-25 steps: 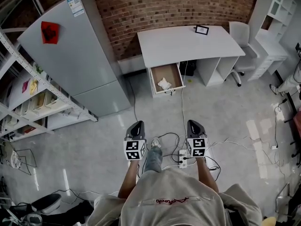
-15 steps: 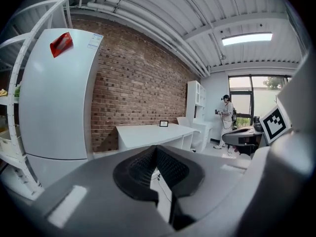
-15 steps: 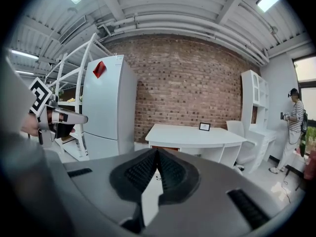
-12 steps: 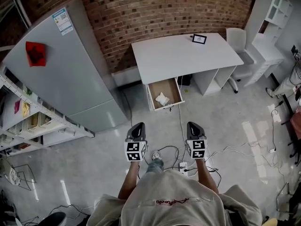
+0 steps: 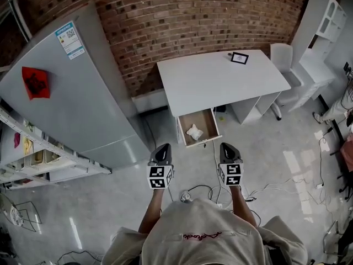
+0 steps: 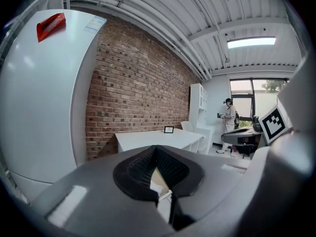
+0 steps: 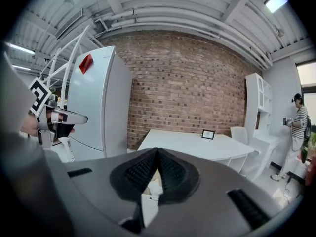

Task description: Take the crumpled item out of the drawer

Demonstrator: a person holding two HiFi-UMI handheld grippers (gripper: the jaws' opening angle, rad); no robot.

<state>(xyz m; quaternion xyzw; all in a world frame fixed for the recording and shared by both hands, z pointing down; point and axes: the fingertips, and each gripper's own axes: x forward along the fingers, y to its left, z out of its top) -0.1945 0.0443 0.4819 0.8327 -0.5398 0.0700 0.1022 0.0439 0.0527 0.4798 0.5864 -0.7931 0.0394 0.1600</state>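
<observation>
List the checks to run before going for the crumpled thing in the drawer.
1. Drawer open: ok. The drawer stands pulled out under the white desk.
2. Target in sight: ok. The white crumpled item lies in the drawer with nothing on top of it.
3. A claw ready to grasp: not ok. The left claw and right claw are both shut and empty.
4. Claws at the drawer: not ok. Both hang over the floor, short of the drawer's front.
5. Way ahead clear: not ok. Cables trail across the floor between the person and the desk.
</observation>
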